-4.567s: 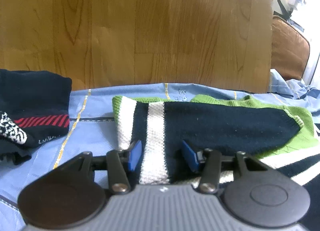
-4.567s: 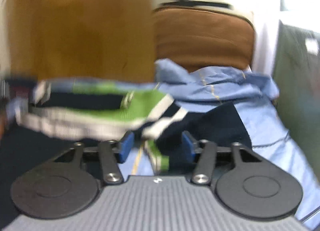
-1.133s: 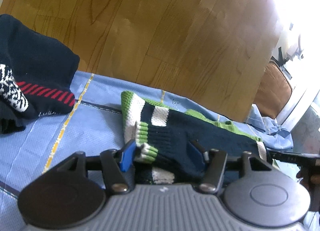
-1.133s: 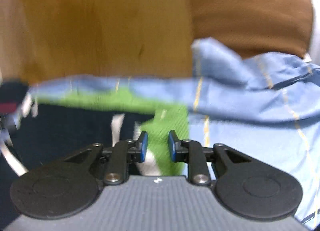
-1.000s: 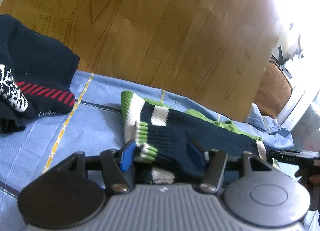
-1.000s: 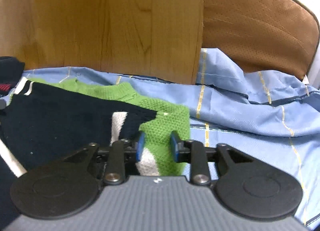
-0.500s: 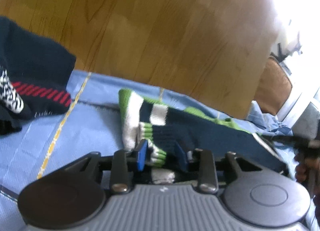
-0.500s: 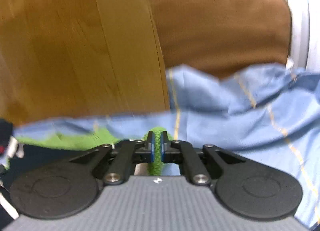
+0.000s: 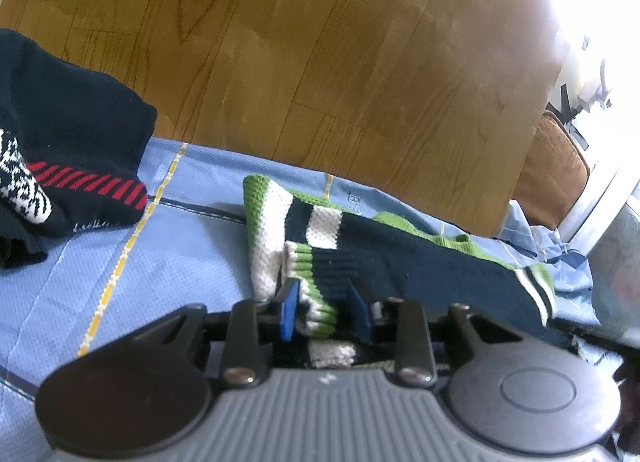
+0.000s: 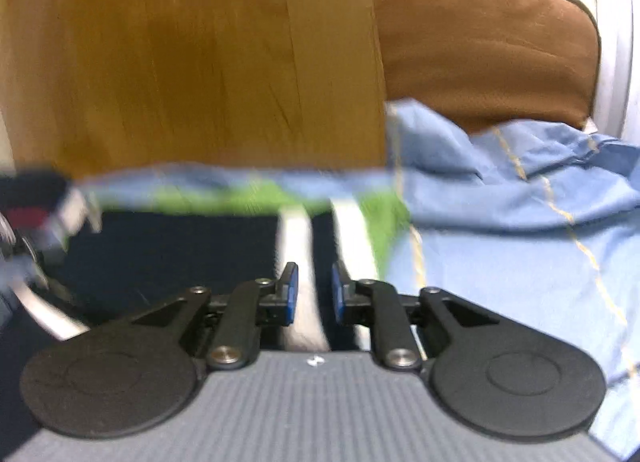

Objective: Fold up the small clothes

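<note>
Since half a second ago the right gripper (image 10: 314, 294) has let go of the green fold it pinched: its jaws have just been opening, and now they stand a little apart over a white stripe of the striped sweater (image 10: 172, 246), with no cloth visibly pressed between the pads. Its view is smeared, so the hand looks to be sliding across the garment. The left gripper (image 9: 324, 312) has closed further than a second ago and now clamps the ribbed green-and-white cuff (image 9: 310, 294) of the folded-in sleeve; both blue pads bear on it.

To my reading, one sleeve fold is set down on the right side and the left side is about to be drawn over, so the fold is partway done.

The sweater lies in the middle of the left view on the blue sheet (image 9: 120, 246), stretching from lower centre toward the right edge. A dark folded garment (image 9: 72, 166) sits at the left edge, well apart from it, with bare sheet between. A wooden board (image 9: 320, 62) rises close behind the sweater's far edge and leaves little room that way. In the right view, rumpled sheet and a brown cushion (image 10: 484, 42) fill the upper right; open sheet lies at lower right.
</note>
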Available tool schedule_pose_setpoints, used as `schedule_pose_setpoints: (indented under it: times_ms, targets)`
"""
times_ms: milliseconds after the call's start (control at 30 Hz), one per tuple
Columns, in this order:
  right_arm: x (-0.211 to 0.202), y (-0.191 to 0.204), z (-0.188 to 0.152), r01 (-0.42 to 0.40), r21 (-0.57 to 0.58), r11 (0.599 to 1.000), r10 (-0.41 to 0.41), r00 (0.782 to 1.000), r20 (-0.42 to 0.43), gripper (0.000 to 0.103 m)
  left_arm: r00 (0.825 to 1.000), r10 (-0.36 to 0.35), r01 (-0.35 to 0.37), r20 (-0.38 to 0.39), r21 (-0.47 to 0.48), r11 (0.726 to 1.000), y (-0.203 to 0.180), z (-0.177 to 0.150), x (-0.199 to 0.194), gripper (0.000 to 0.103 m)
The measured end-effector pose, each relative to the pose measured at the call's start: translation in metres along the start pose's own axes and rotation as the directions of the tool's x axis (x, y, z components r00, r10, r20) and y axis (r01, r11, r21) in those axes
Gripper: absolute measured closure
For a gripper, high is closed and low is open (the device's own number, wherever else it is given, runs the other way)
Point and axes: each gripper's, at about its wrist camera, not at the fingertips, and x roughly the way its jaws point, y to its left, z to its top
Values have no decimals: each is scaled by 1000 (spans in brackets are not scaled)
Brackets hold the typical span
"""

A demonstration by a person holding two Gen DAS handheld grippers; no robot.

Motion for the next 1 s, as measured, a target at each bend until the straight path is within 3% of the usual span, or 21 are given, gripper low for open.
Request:
schedule_pose_setpoints:
  times_ms: [33, 67, 167, 200, 300, 433, 567, 667, 733, 867, 933, 1000]
  targets:
    - [0, -14, -4, 11, 59, 998, -11, 1000, 2, 54, 1000, 1, -1, 0, 1, 1000, 0, 0, 0, 75]
    - [-3, -25, -3, 16, 135, 991, -16, 1000, -4, 52, 1000, 1, -1, 2, 1, 1000, 0, 0, 0, 75]
    - [-24, -28, -3, 64, 153, 986, -64, 998, 0, 56, 1000, -3, 3, 6, -5, 1000, 2, 0, -2, 73]
    - [-36, -26, -6, 61, 145, 988, -64, 998, 14, 57, 1000, -5, 6, 11, -7, 1000, 2, -1, -3, 68]
    - [-68, -27, -20, 4, 178, 984, -12, 999, 42, 57, 999, 23, -23, 41, -7, 1000, 1, -2, -9, 50]
    - [-94, -23, -47, -59, 215, 975, 56, 998, 21, 57, 998, 70, -70, -3, -29, 997, 3, -4, -15, 50]
    - [-116, -7, -82, -93, 164, 982, 95, 995, -6, 57, 999, 32, -32, -26, -14, 999, 6, -31, -63, 50]
    - [-136, 12, -105, 2, 2, 1000, -2, 1000, 15, 63, 998, 51, -48, -48, 59, 997, 4, -62, -111, 50]
    - [-152, 7, -114, 21, 16, 1000, -21, 1000, 22, 63, 996, 49, -43, -69, 80, 996, 5, -87, -145, 50]
    - [-184, -22, -130, -133, 212, 968, 131, 991, 24, 63, 991, -2, 10, -131, 62, 998, 6, -124, -204, 50]
    - [-198, -36, -142, -285, 320, 903, 288, 957, 39, 61, 986, -59, 65, -156, 34, 997, 4, -135, -225, 47]
    - [-206, -45, -156, -376, 393, 839, 384, 921, 62, 61, 978, -112, 116, -176, 14, 993, -2, -144, -238, 45]
